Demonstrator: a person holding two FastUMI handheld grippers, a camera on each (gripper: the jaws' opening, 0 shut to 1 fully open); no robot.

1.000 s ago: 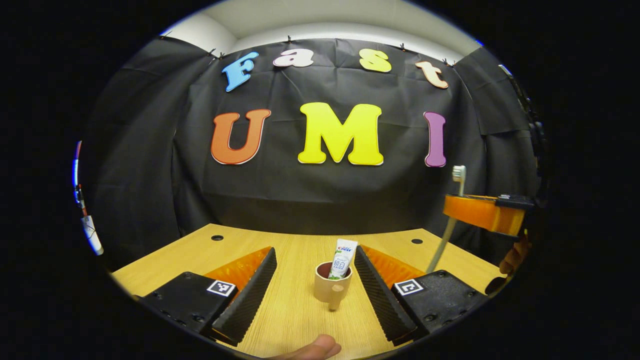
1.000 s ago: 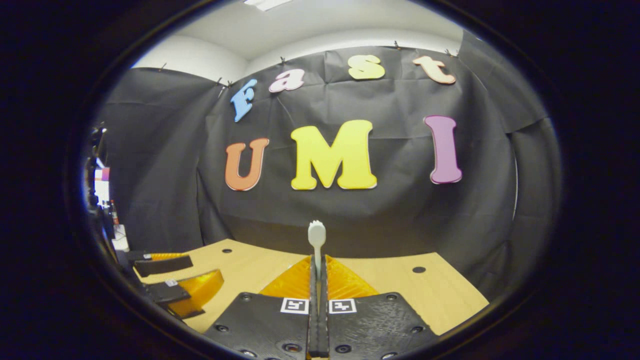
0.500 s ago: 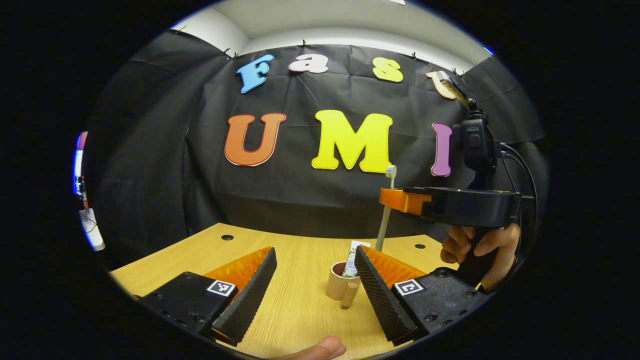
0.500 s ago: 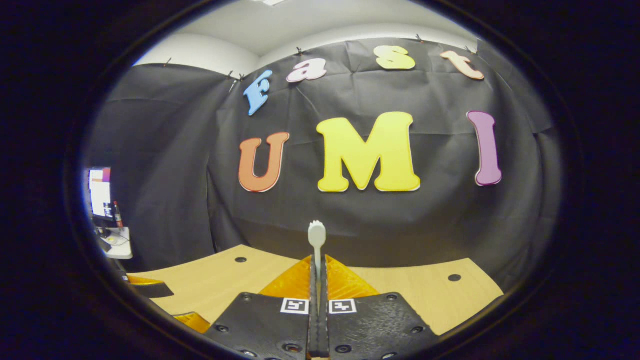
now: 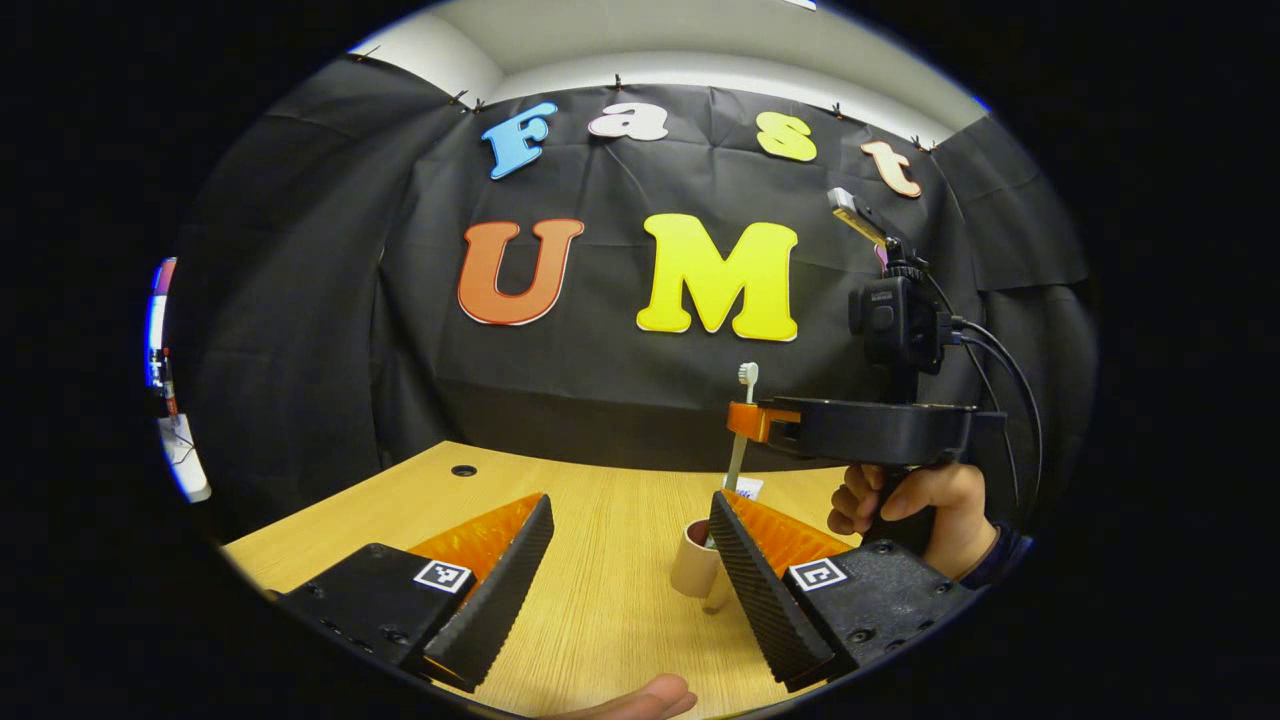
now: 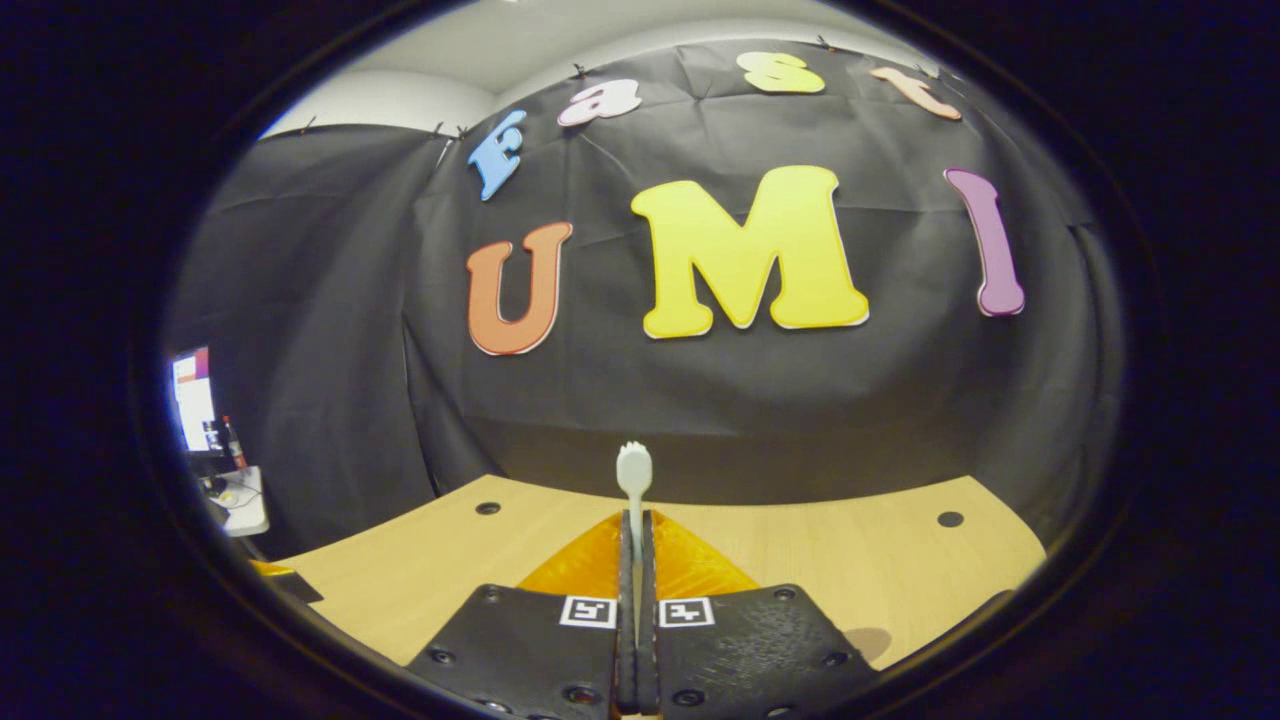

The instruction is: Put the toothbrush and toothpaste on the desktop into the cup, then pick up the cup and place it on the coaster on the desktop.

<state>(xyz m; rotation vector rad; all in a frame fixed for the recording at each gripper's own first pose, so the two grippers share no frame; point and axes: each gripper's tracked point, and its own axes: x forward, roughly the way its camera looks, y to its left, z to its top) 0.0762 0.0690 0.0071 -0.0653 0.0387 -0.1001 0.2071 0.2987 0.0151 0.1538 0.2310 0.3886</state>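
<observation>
Misalignment is the main risk: the toothbrush [image 5: 741, 432] hangs bristles-up from the right gripper [image 5: 752, 420], whose fingers are pinched tight on its handle, and its lower end sits right at the rim of the cup [image 5: 695, 560]; if that end is on the lip, not inside, a push down could tip the light cup or knock it sideways. From the right gripper view the cup is hidden beneath the fingers, so the drop is judged blind there. The toothpaste [image 5: 743, 488] already stands in the cup, narrowing the opening. The left gripper [image 5: 625, 570] rests low with its fingers spread wide apart, holding nothing, its right finger just beside the cup, which could block or bump it. The wooden desktop [image 6: 850, 540] lies open behind and to both sides.
</observation>
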